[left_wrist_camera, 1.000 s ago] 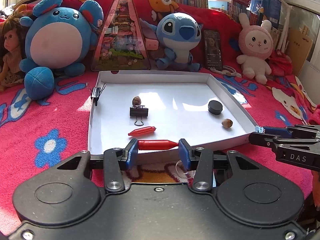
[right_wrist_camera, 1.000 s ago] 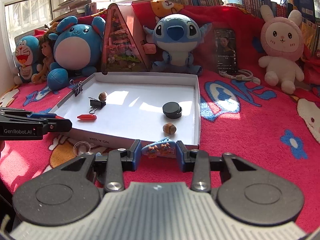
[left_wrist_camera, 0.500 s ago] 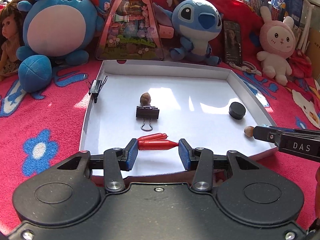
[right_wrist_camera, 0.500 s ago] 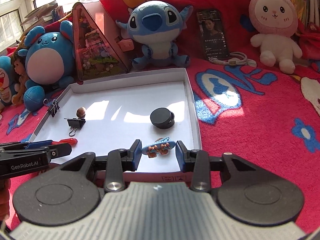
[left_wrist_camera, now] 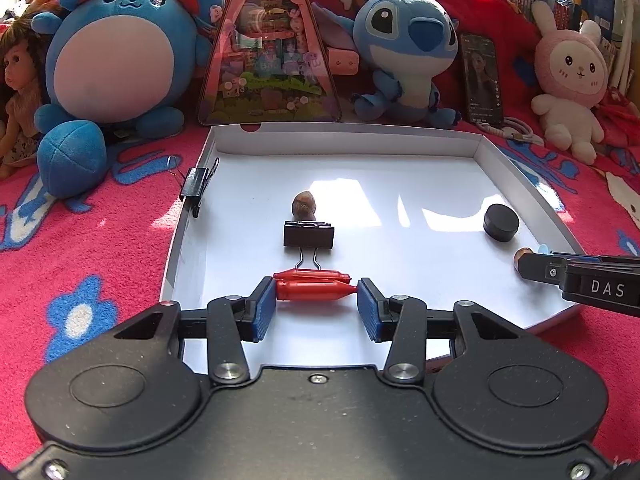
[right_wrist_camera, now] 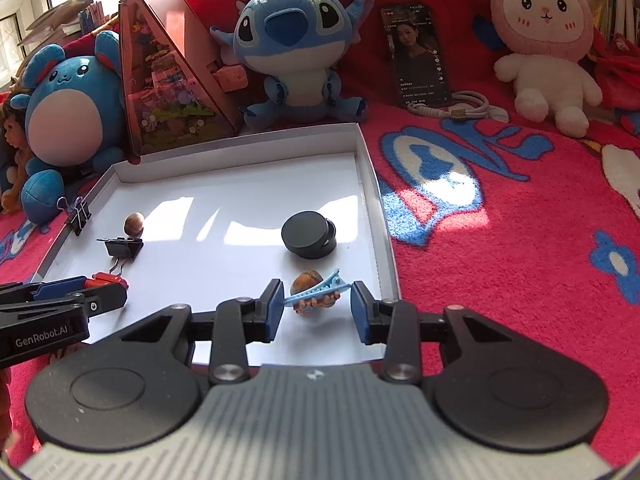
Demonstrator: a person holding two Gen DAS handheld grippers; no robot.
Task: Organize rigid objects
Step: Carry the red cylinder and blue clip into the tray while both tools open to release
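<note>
Left gripper (left_wrist_camera: 317,292) clenched end-to-end on a red capsule (left_wrist_camera: 316,291), held over the near part of the white tray (left_wrist_camera: 348,135). A second red capsule (left_wrist_camera: 312,275) lies on the tray floor just behind it, at 12 o'clock from the held one. Right gripper (right_wrist_camera: 317,300) clenched on a blue hair clip (right_wrist_camera: 316,287), over the tray's near-right corner, with a nut (right_wrist_camera: 307,280) right behind it.

Already in tray: binder clip (left_wrist_camera: 308,236), second nut (left_wrist_camera: 305,203) at its 12, black puck (left_wrist_camera: 501,223) at 3 o'clock. Another binder clip (left_wrist_camera: 196,186) is clamped on the left rim.

Risks, my read:
- Capsule is pinched by its tapered tip, so little contact area. It could pivot or pop out, and being round it may roll on release and knock its twin.
- Hair clip sits tilted between the fingers; dropped here it likely lands on the nut and sends it rolling.
- Both grippers work over the same near edge, so a clash is possible.

Hard to tell: height of either item above the floor; tray's near rim, hidden behind both gripper bodies; the clip's brown ornament blends with the nut.
</note>
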